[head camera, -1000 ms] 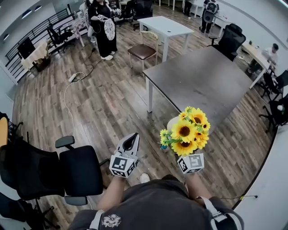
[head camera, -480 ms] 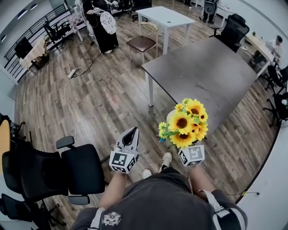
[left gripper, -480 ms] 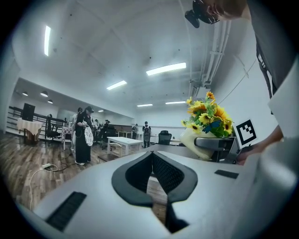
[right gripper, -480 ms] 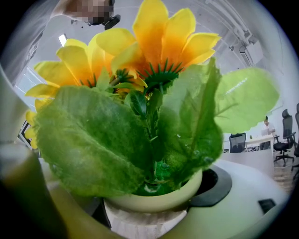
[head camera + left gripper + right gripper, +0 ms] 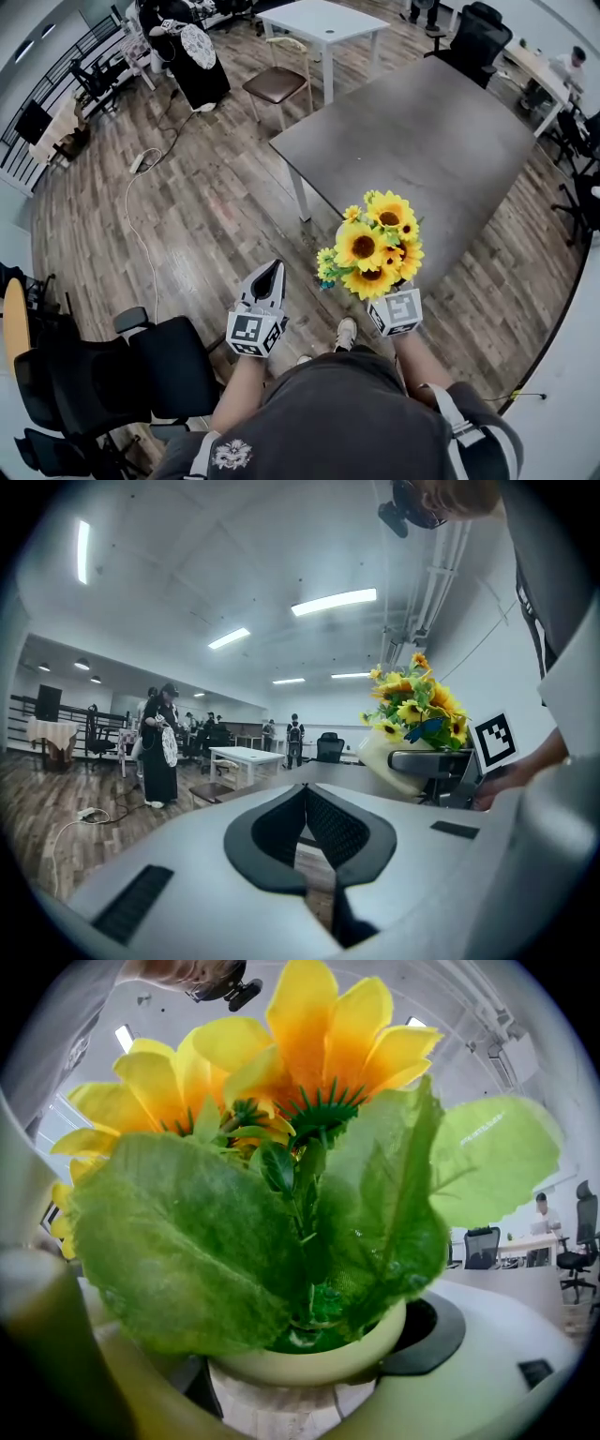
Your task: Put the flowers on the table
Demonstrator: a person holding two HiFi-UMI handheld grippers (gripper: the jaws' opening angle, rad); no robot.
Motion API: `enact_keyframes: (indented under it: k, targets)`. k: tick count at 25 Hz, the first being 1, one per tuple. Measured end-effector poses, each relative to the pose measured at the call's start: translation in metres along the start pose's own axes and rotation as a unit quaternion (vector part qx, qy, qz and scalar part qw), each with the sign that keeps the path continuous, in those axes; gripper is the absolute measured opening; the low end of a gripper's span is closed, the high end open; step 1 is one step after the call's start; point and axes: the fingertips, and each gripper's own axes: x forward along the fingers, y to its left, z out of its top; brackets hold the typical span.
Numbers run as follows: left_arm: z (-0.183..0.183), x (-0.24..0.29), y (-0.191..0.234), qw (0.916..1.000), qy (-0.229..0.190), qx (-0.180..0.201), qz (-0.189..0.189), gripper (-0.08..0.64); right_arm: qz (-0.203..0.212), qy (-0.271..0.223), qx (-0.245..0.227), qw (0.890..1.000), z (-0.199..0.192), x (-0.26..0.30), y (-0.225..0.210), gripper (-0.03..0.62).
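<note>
In the head view, the right gripper [image 5: 393,302] carries the flowers [image 5: 371,249] upright at the near edge of the dark table [image 5: 422,131], with the blooms overlapping that edge. The left gripper [image 5: 268,277] hangs to the left over the wooden floor [image 5: 206,216], well apart from the flowers.

In the left gripper view, the left gripper [image 5: 306,810] has its two jaws pressed together with nothing between them. The flowers [image 5: 412,697] and their cream pot [image 5: 386,763] stand off to the right.

In the right gripper view, the right gripper [image 5: 305,1387] has its jaws clamped on either side of the pot [image 5: 309,1365]. Leaves and yellow flowers [image 5: 323,1040] rise straight above them.
</note>
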Motion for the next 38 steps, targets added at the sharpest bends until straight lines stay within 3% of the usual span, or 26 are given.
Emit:
enact_keyframes:
  k: [14,20,30,38]
  targets:
    - [-0.005,0.1,-0.026,0.9992,0.016,0.024,-0.027,0.006,-0.024,0.023,0.003,0.999,-0.031,0.03,-0.089,0.534]
    - [0.004,0.155,-0.006,0.9975,0.023,0.017,-0.064,0.006,-0.047,0.035,0.001,0.998,-0.025,0.07,-0.11,0.534]
    - [0.013,0.243,0.026,0.9888,0.017,0.032,-0.145,0.006,-0.133,0.055,0.006,0.99,-0.04,0.11,-0.145,0.534]
    - [0.025,0.298,0.046,0.977,0.013,0.037,-0.21,0.006,-0.222,0.073,0.019,0.972,-0.052,0.125,-0.166,0.534]
